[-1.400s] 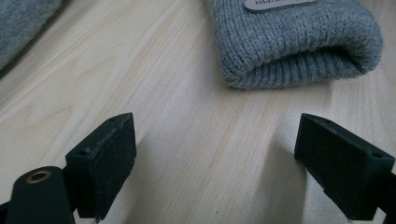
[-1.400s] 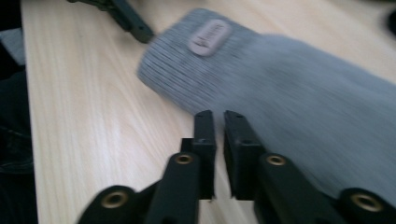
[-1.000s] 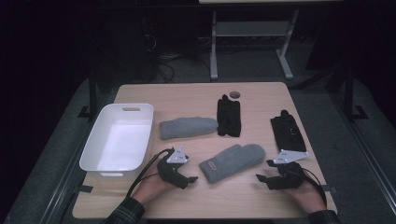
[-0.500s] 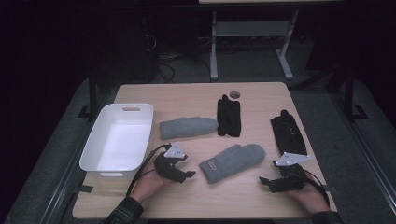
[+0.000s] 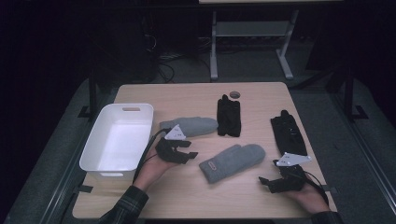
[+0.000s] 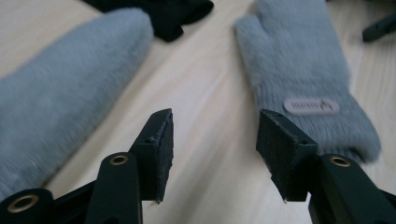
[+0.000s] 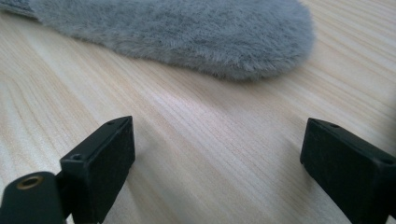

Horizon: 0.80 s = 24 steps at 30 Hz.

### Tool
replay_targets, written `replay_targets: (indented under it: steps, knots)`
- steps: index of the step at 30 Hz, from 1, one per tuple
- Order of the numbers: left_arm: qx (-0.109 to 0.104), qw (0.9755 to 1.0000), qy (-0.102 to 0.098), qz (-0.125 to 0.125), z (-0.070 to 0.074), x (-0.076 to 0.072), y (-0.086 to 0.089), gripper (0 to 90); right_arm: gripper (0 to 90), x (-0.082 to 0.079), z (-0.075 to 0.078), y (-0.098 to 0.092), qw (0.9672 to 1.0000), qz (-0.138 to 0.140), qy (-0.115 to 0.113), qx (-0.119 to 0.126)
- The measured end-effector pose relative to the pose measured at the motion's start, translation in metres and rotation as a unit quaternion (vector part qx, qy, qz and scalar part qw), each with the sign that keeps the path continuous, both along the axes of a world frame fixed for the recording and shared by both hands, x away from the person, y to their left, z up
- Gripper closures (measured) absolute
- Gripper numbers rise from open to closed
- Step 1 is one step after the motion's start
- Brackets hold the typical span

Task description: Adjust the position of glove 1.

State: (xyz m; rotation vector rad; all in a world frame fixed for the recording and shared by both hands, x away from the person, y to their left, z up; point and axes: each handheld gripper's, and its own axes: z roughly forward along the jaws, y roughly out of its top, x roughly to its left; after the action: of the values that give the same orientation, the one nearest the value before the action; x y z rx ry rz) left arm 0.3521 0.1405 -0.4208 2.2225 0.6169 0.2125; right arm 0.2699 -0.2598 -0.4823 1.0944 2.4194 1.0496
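Right now the left gripper (image 5: 187,156) hovers at center-left of the high view with its fingers half apart on nothing, having just been closing, between the far grey mitten (image 5: 189,126) and the near grey mitten (image 5: 232,161). The right gripper (image 5: 266,183), lower right, holds its fingers wide apart over bare bench (image 5: 196,95). A snatch at the fluffy pile could slip or drag a mitten; I count two grey mittens, two black gloves (image 5: 229,116) (image 5: 288,133), one white bin (image 5: 116,140).
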Motion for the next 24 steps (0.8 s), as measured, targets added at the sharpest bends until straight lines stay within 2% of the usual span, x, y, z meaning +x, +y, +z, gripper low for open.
replay_targets:
  steps: [2,6,10,14,17,20,24]
  knots:
    - [0.002,0.9999,-0.005,0.01,0.003,0.008,-0.003,47.5,9.8,0.0,0.0,0.0,1.0,-0.001,0.002,0.0]
    - [0.016,0.9997,-0.016,0.014,0.005,0.023,-0.01,47.0,9.9,0.0,0.0,0.0,1.0,-0.001,0.002,0.001]
    - [0.025,0.9993,-0.011,0.024,0.003,0.038,-0.018,44.3,9.9,0.0,0.0,0.0,1.0,-0.001,0.002,0.001]
    - [0.036,0.9986,-0.017,0.034,0.003,0.053,-0.023,43.4,9.9,0.0,0.0,0.0,1.0,-0.001,0.002,0.001]
    - [0.047,0.9979,-0.016,0.043,0.0,0.065,-0.023,40.5,9.9,0.0,0.0,0.0,1.0,-0.001,0.002,0.001]
    - [0.045,0.9977,-0.01,0.05,-0.006,0.076,-0.022,37.1,9.9,0.0,0.0,0.0,1.0,0.0,0.002,0.002]
    - [0.048,0.9977,0.0,0.048,-0.015,0.085,-0.024,34.5,9.9,0.0,0.0,0.0,1.0,0.0,0.002,0.002]
